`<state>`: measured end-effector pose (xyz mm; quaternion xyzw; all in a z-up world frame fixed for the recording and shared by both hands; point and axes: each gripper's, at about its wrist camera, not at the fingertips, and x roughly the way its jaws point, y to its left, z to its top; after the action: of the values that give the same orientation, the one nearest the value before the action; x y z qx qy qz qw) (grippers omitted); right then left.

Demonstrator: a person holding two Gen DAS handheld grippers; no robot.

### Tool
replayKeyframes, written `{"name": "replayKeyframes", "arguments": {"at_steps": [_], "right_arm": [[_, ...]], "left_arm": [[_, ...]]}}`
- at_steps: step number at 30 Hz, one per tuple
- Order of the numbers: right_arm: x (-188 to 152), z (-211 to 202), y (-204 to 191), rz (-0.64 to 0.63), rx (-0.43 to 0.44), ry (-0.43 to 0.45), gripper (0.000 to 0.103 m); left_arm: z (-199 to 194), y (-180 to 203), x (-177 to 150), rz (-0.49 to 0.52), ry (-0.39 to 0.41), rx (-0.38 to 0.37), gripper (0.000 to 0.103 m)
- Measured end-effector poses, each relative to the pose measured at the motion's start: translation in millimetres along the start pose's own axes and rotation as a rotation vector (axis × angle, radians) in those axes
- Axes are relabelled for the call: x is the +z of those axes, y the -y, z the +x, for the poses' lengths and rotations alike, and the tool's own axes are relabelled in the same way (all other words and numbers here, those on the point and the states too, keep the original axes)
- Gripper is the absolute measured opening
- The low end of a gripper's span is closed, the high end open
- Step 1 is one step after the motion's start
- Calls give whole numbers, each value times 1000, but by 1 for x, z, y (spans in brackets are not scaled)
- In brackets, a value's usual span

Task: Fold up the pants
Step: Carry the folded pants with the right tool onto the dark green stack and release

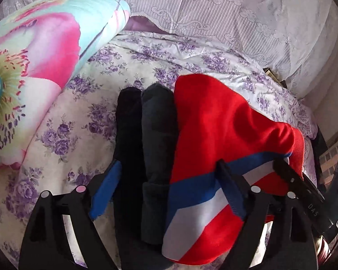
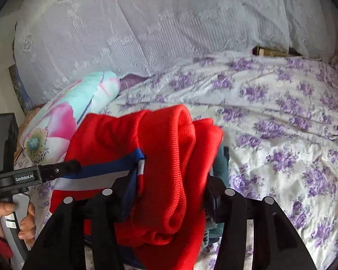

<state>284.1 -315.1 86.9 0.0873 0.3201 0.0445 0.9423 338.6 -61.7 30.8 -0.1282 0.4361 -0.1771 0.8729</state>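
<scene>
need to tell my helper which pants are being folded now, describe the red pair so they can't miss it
On the bed's purple-flowered sheet three folded garments lie side by side. The red pants are the bundle farthest from the big flowered pillow, beside the dark grey bundle and black bundle. Only they are bright red with a blue and white stripe.

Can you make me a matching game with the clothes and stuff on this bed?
Things:
1. red pants
2. black folded garment
3. big pillow
4. bedsheet

Descriptions:
A. small purple flowers on white
B. huge pink flower on light blue
C. blue and white stripes across it
D. plain, darkest, furthest left in the row of clothes in the left wrist view

Pairs: 1-C, 2-D, 3-B, 4-A
</scene>
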Motion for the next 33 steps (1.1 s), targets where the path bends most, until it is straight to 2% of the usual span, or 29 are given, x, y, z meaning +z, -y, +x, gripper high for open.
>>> {"name": "replayKeyframes", "arguments": {"at_steps": [2,3,4,6,7,8,9,11,12,14,16,17,20,23,25,28,33], "right_arm": [[2,-22,-7,-12,-5,95,52],[2,-26,-11,-35,-17,122,52],[2,-24,-18,-69,-30,109,52],[-2,3,-22,-100,-72,-5,52],[-6,21,-19,-91,-94,-69,53],[-10,31,-16,-92,-110,-84,53],[-12,34,-18,-122,-130,-69,53],[-7,29,-29,-180,-151,-93,53],[-3,21,-29,-168,-135,-106,53],[-1,-11,-25,-122,-88,-36,55],[-7,-43,-18,-96,-94,19,68],[-15,-53,-15,-77,-106,6,75],[-52,-73,-4,-10,-134,-107,76],[-99,-106,1,70,-125,-183,76],[-130,-125,1,110,-112,-239,80],[-173,-145,-2,115,-113,-335,82],[-214,-179,-10,40,-176,-333,85]], "left_arm": [[-18,8,3,36,76,18,76],[-26,12,4,53,110,22,76],[-30,16,6,66,124,38,76],[-14,20,9,90,59,100,77],[-1,19,7,97,6,122,82],[15,12,2,80,-37,102,88],[20,2,-2,19,-48,70,92],[17,-13,-3,-122,-90,18,91],[9,-12,-4,-139,-88,13,86],[-18,4,-11,-53,-28,58,84],[-43,21,-27,61,10,103,85],[-54,28,-39,111,13,116,85],[-73,38,-80,175,-35,141,86],[-96,42,-125,150,-85,132,86],[-109,45,-149,131,-107,137,87],[-126,52,-179,141,-140,145,90],[-147,58,-207,193,-131,190,96]]}}
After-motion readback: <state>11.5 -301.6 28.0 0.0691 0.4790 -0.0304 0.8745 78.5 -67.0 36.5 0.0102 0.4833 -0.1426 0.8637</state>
